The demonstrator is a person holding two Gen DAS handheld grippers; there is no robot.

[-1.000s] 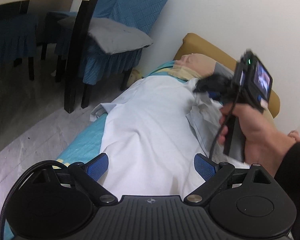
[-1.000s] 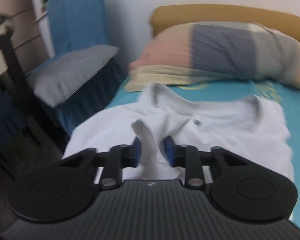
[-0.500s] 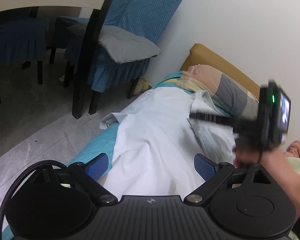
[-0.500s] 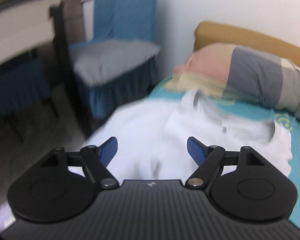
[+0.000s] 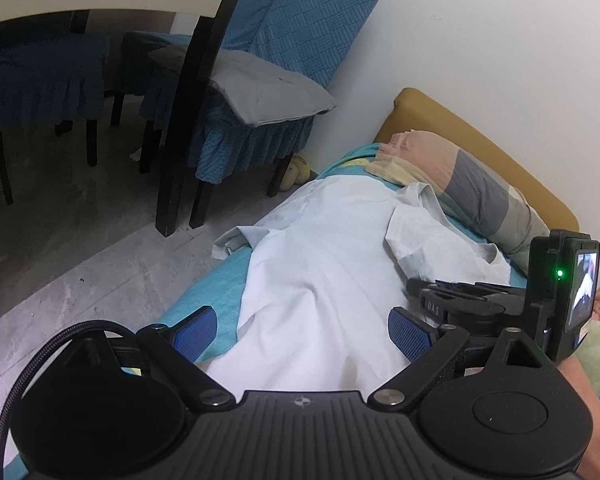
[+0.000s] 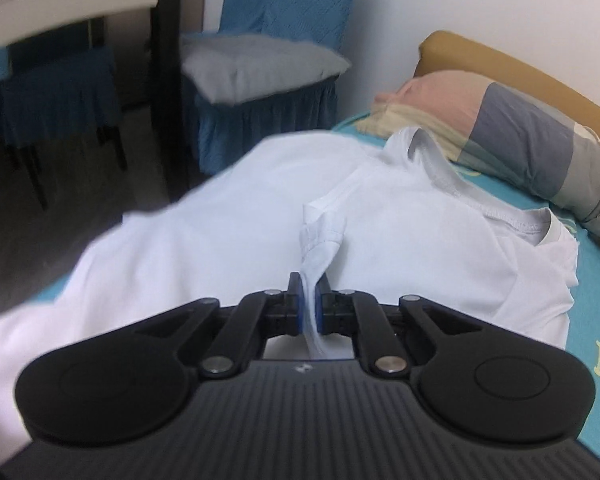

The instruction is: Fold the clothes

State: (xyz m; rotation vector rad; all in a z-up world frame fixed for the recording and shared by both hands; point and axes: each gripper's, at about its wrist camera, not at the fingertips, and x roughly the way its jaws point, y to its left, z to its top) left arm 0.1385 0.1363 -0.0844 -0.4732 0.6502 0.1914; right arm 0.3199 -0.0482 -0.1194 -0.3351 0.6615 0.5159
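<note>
A white polo shirt (image 5: 324,264) lies spread on a teal bed sheet (image 5: 204,292), collar toward the pillow. It also shows in the right wrist view (image 6: 228,232). My left gripper (image 5: 300,332) is open and empty, hovering over the shirt's lower part. My right gripper (image 6: 309,304) is shut on a pinched fold of the shirt's sleeve (image 6: 320,240), which lies folded over the chest. The right gripper's body shows in the left wrist view (image 5: 480,304), at the right. The collar (image 6: 440,168) lies near the pillow.
A striped pillow (image 5: 472,192) leans on a mustard headboard (image 5: 480,140) by the white wall. A blue-covered chair with a grey cushion (image 5: 260,92) and a dark table leg (image 5: 184,120) stand left of the bed, on grey floor (image 5: 80,248).
My right gripper let go near the collar, opened, drew back toward me and shut on the sleeve fold. The left gripper stayed open and shifted slightly.
</note>
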